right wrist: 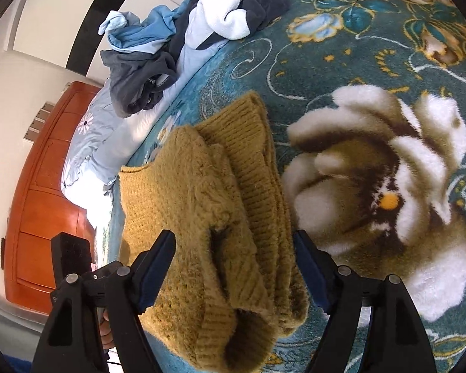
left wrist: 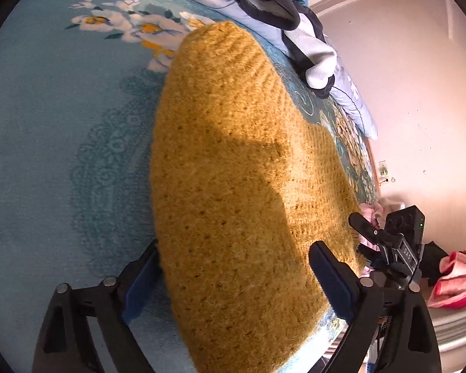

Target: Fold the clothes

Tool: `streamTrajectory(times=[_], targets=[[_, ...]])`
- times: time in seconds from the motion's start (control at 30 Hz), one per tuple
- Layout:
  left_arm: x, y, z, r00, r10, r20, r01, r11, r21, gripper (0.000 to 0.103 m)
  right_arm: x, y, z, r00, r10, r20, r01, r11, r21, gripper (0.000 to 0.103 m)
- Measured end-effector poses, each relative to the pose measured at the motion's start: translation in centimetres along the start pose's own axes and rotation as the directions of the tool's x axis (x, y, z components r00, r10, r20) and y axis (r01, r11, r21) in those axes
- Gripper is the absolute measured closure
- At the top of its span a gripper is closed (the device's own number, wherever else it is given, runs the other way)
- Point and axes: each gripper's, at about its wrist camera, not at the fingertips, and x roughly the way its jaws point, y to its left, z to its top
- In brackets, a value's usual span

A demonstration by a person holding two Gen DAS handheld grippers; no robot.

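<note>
A mustard-yellow knit sweater (left wrist: pixel 233 161) lies folded lengthwise on a teal floral blanket (left wrist: pixel 62 124). My left gripper (left wrist: pixel 237 275) stands open low over its near end, one blue-padded finger at the sweater's left edge and the other above its right part. In the right wrist view the sweater (right wrist: pixel 202 202) shows stacked layers and a ribbed hem. There my right gripper (right wrist: pixel 234 264) is open, its fingers astride the bunched near end, pads apart from the knit. The right gripper (left wrist: pixel 388 242) also shows at the sweater's right edge in the left wrist view.
A heap of dark grey, white and light blue clothes (right wrist: pixel 177 40) lies at the far edge of the bed on a pale blue quilt (right wrist: pixel 93 133). A wooden cabinet (right wrist: pixel 46 192) stands beyond the bed. Pink cloth (left wrist: pixel 456 276) lies on a surface to the right.
</note>
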Motion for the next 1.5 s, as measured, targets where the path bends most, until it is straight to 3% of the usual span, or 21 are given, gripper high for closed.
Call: streamTrajectory(times=[0.13,0.37,0.43,0.57,0.8,0.9,1.5], targets=[[0.9,-0.6,0.4,1.000,0.000,-0.001,0.000,1.000,0.017,0.000,0.7,0.3,0.3,1.000,0.002,-0.008,-0.002,1.000,-0.011,0.022],[1.0,-0.3,0.8,0.999,-0.039,0.010,0.039,0.999,-0.029,0.001,1.0,0.0,0.7,0.999,0.039,0.013,-0.039,0.999,0.014,0.024],[0.9,-0.3,0.7,0.999,-0.032,0.020,0.033,0.999,-0.037,0.006,0.9,-0.2,0.6,0.999,0.041,0.017,-0.041,0.999,0.029,0.027],[0.6,0.0,0.4,0.999,0.004,0.036,-0.002,0.999,-0.048,0.025,0.7,-0.1,0.2,1.000,0.027,0.007,-0.028,0.999,0.040,0.048],[-0.5,-0.1,-0.2,0.998,0.006,0.064,-0.002,0.998,-0.064,0.055,0.0,1.3,-0.3,1.000,0.011,0.014,-0.012,1.000,0.027,0.065],[-1.2,-0.9,-0.7,0.997,0.003,0.081,0.000,0.999,-0.039,0.060,-0.5,2.1,-0.7,1.000,0.011,0.021,-0.011,1.000,0.016,0.068],[-6.1,-5.9,-4.9,0.993,-0.045,0.105,0.030,0.989,0.144,0.063,-6.2,4.5,-5.2,0.998,0.032,0.046,-0.029,0.998,-0.061,0.069]])
